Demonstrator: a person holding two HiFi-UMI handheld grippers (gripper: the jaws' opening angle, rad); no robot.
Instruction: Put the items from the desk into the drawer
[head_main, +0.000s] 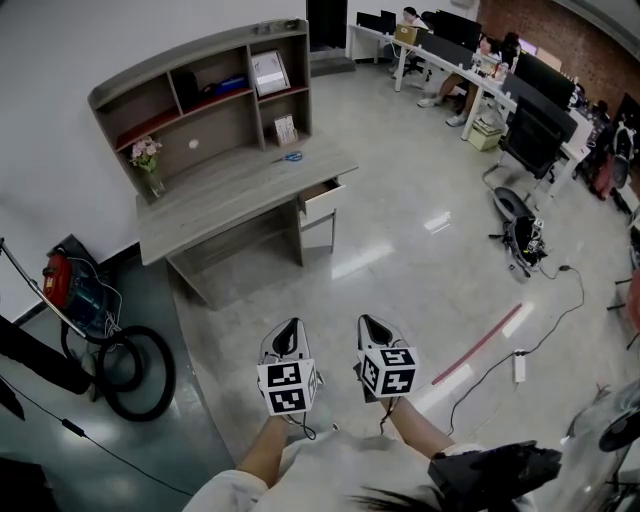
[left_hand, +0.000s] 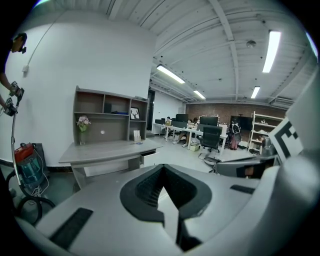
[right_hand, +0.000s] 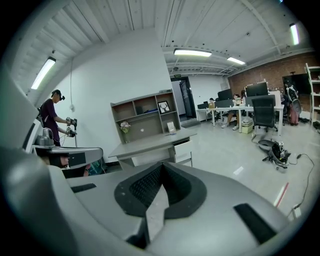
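Basically not started. Left claw (head_main: 288, 338) and right claw (head_main: 374, 332) are both pinched fully together with nothing between them, side by side over bare floor (head_main: 400, 250).

- Table (head_main: 240, 190) is well ahead of both claws, slightly left of the left one. I judge an approach is needed before any grasp.
- Drawer (head_main: 325, 197) sits under the table end nearest the right claw's line and is only ajar. It probably needs pulling out further.
- Scissors (head_main: 290, 156) lie on the tabletop just beyond the drawer, far from both claws. Vase of flowers (head_main: 148, 160) stands at the opposite end, ahead-left of the left claw. Neither is stowed, so everything is left to do.
- The shelf unit (head_main: 200, 95) on the table holds a picture frame (head_main: 268, 72) and smaller bits I can't identify.

Materials: the tabletop is a flat slab of grey wood-grain laminate, and the drawer has a plain white front. The scissors are thin with blue handles. The floor is glossy and reflective. Claw pads are black ribbed rubber meeting in a V, in smooth grey plastic shells.
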